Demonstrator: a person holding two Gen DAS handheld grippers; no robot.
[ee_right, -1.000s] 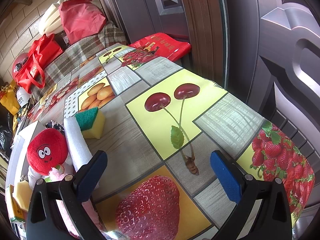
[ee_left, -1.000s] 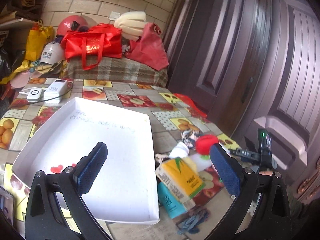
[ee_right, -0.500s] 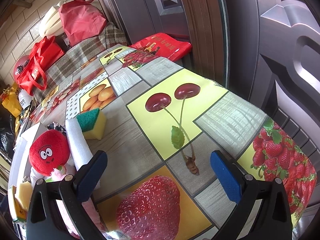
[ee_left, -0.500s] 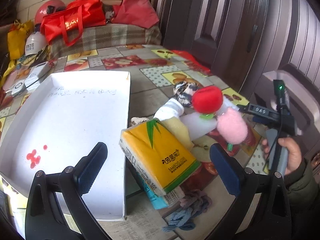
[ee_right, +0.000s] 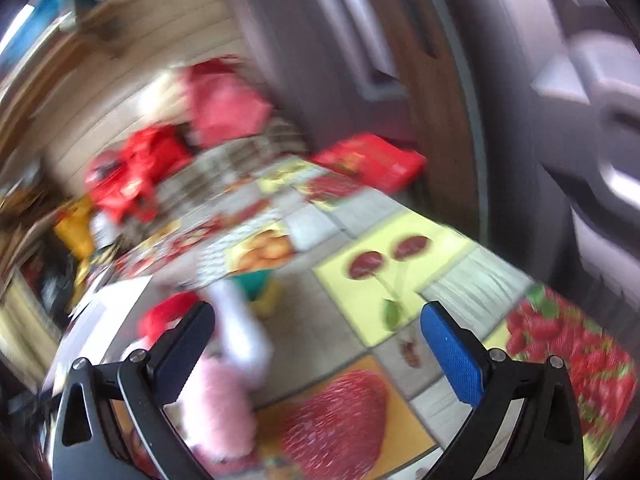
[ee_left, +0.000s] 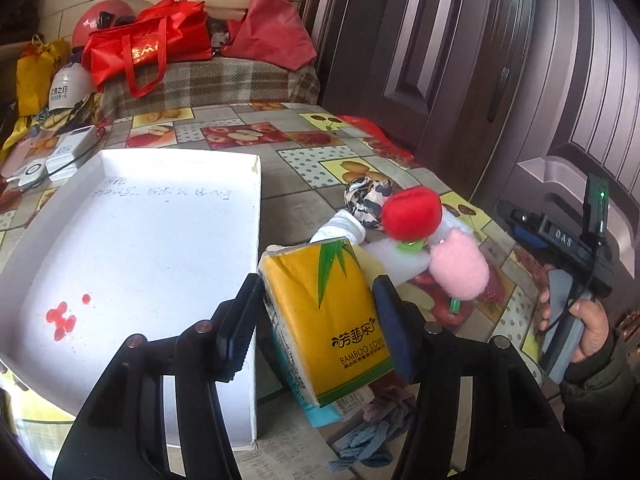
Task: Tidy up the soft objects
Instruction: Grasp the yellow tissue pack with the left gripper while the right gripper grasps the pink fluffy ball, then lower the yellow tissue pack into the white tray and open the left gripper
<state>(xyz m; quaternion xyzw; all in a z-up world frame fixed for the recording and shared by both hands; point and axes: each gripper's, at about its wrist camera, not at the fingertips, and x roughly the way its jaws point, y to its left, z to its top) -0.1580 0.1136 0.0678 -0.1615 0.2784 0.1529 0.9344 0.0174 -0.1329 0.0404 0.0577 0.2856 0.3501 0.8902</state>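
Observation:
My left gripper (ee_left: 318, 324) is closing its jaws on a yellow tissue pack (ee_left: 320, 280); both blue pads touch its sides. The pack leans on a teal pack (ee_left: 324, 416), just right of the white tray (ee_left: 132, 248). Behind it lie a white foam roll (ee_left: 340, 232), a red plush (ee_left: 412, 212), a pink fluffy ball (ee_left: 460, 268) and a patterned cloth ball (ee_left: 366, 198). My right gripper (ee_right: 316, 340) stands open over the fruit-print tablecloth with nothing between its fingers; its view is blurred. The pink ball (ee_right: 218, 408) and the foam roll (ee_right: 240, 332) sit by its left finger.
A green-and-yellow sponge (ee_right: 260, 288) lies beyond the roll. A blue knotted cord (ee_left: 376, 436) lies near the table's front edge. A hand (ee_left: 580, 320) holds the other gripper at the right. Red bags (ee_left: 148, 48) and a helmet crowd the far end. Dark doors stand along the right.
My left gripper's jaws have come in from wide open onto the yellow tissue pack. The right gripper has swung and lifted, and its view has gone blurred.

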